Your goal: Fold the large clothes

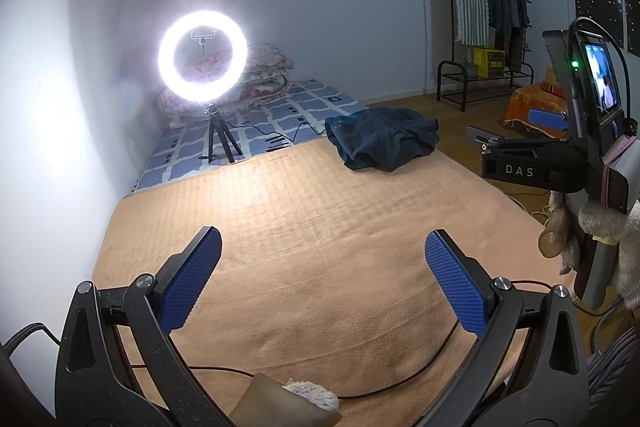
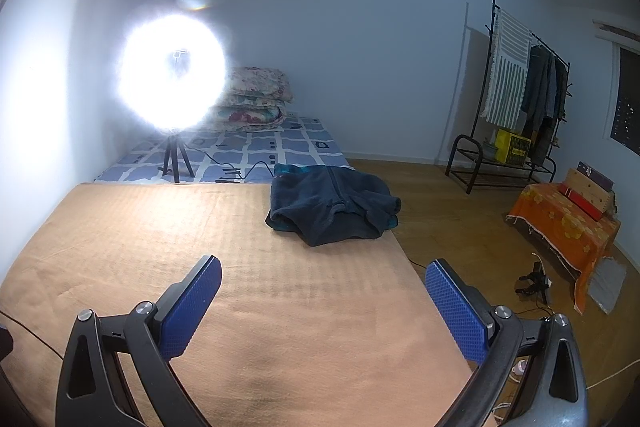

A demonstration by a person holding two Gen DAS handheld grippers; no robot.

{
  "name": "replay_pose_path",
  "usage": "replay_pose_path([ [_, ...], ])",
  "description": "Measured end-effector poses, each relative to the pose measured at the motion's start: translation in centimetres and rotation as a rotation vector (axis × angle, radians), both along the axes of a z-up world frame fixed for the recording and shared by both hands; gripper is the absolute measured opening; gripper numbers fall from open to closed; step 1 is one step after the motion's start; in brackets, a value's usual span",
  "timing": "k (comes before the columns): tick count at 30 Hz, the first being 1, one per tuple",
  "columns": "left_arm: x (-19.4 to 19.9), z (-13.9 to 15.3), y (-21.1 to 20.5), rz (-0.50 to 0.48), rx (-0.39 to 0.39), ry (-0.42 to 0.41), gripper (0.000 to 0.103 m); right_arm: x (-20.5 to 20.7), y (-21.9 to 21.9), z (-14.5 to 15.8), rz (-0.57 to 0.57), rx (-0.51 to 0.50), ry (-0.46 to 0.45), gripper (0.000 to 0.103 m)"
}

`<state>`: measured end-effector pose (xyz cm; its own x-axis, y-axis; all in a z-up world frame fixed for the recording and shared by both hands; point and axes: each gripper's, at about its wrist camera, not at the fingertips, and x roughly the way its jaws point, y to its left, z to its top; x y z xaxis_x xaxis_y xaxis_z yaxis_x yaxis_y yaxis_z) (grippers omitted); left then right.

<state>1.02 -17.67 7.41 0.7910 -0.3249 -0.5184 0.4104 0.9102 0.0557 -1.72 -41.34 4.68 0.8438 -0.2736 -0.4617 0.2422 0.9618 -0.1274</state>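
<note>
The left gripper (image 1: 323,281) is released, jaws spread wide and empty, hovering over the near part of the peach blanket (image 1: 304,227). The right gripper (image 2: 323,311) is likewise spread and empty, held above the blanket's near right side.

The dark blue garment (image 2: 334,205) lies crumpled in a loose heap at the far right corner of the blanket, beside the edge where the blanket meets the wooden floor (image 2: 452,227). It is not yet spread or folded.

From both grippers the garment lies forward, well apart from the fingertips. From the left wrist view it sits forward and to the right (image 1: 380,139); from the right wrist view it sits almost straight ahead — the right gripper appears the nearer of the two. The heap's long axis runs roughly across the blanket, left to right.

Judgement: the next move calls for a forward reach by both grippers, the left crossing further over the blanket — then a grasp on the garment's outer edges to draw it toward the blanket's centre.
</note>
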Motion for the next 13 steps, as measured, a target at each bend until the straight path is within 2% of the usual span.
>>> replay_pose_path([
  [8,-0.07,-0.09,-0.06,0.011,-0.008,0.005,0.103,-0.08,-0.13,-0.11,0.005,-0.009,0.008,0.103],
  [13,-0.28,-0.04,-0.17,0.025,0.001,-0.025,0.103,-0.11,-0.37,-0.16,0.006,-0.007,0.014,0.103],
])
